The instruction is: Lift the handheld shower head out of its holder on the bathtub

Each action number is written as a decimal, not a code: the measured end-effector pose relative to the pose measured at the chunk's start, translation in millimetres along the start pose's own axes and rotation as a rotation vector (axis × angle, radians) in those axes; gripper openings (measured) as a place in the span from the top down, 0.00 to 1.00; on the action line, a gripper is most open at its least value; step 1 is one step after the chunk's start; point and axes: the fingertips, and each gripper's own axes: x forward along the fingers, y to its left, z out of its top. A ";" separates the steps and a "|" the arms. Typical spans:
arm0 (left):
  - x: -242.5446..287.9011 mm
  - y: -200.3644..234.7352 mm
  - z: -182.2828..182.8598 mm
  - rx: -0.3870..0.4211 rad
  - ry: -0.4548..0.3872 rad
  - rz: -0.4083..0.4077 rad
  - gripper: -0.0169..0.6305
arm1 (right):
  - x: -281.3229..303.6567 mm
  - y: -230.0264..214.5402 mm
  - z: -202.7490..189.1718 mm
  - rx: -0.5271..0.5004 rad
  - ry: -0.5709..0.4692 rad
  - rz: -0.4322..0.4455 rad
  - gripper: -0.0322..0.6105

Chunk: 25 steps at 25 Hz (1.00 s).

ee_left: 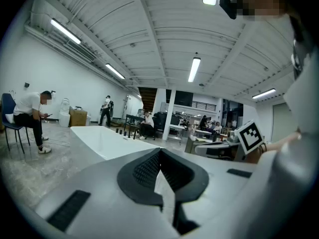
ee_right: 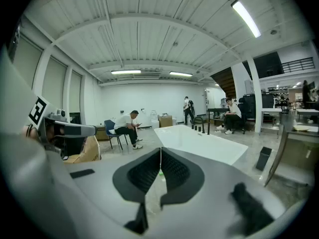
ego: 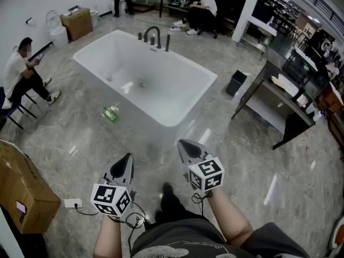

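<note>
The white freestanding bathtub (ego: 177, 109) stands on the grey floor ahead of me. At its far rim is a dark tap set (ego: 152, 36), with a slim upright shower handset (ego: 167, 42) in its holder at the right end. Both grippers are held low in front of me, well short of the near end of the tub. My left gripper (ego: 128, 157) is shut and empty. My right gripper (ego: 183, 143) is also shut and empty. In the left gripper view the tub (ee_left: 99, 139) lies ahead beyond the closed jaws. In the right gripper view the tub (ee_right: 199, 143) and the tap set (ee_right: 202, 126) lie ahead on the right.
A person sits on a chair (ego: 21, 77) at the left. A cardboard box (ego: 24, 190) and a power strip (ego: 71, 202) lie near my left side. A green item (ego: 110, 113) lies beside the tub. A black bin (ego: 235, 83) and a desk (ego: 279, 104) stand at the right.
</note>
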 end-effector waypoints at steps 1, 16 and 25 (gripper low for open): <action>-1.9 -1.8 0.4 0.005 -0.001 0.000 0.95 | -2.3 2.1 0.1 0.002 -0.002 0.001 0.91; -26.4 -9.9 -3.7 0.007 -0.008 -0.015 0.95 | -16.8 25.5 -2.1 -0.001 -0.011 0.003 0.91; -0.9 23.4 4.1 -0.001 -0.012 0.038 0.95 | 14.4 -8.6 9.8 0.058 -0.047 -0.014 0.90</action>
